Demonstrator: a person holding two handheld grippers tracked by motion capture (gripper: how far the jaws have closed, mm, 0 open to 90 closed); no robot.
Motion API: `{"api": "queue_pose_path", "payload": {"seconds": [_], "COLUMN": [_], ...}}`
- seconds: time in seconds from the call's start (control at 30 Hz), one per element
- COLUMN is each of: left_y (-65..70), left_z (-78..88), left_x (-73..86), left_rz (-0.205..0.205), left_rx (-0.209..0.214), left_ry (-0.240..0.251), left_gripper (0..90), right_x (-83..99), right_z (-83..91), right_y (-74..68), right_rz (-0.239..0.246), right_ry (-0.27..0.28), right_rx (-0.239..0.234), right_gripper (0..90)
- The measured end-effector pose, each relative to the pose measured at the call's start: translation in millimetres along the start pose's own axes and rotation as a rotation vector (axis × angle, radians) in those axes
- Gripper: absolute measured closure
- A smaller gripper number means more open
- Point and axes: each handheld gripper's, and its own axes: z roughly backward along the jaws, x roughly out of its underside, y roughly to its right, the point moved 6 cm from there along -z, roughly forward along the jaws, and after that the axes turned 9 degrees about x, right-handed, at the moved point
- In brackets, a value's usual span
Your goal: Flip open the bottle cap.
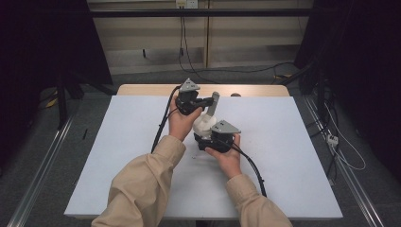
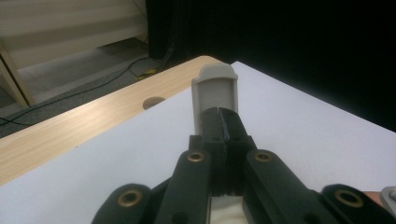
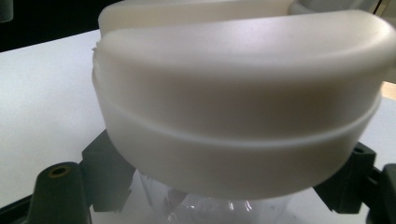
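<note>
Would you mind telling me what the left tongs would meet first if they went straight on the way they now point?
The left tongs are already shut on the grey flip-up handle. Beyond it only the white table mat and its far corner lie ahead; depth past that is unclear.

I see a white sheet covering the table, its far edge left bare. Mid-table, my left gripper sits far-left, closed on a handle rising from a lidded container; my right gripper clasps that container from the near-right.
</note>
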Motion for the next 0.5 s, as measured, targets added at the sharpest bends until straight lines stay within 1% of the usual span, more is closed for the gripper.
{"api": "queue_pose_path", "payload": {"seconds": [0.5], "left_y": [-1.6], "left_z": [-4.2], "left_x": [1.6], "left_rz": [0.008], "left_rx": [-0.003], "left_ry": [-0.012], "left_gripper": [90.0], "right_x": [0.2], "right_z": [-0.1], "right_y": [0.1], "right_rz": [0.002], "right_ry": [0.003], "right_rx": [-0.002], "right_gripper": [19.4]}}
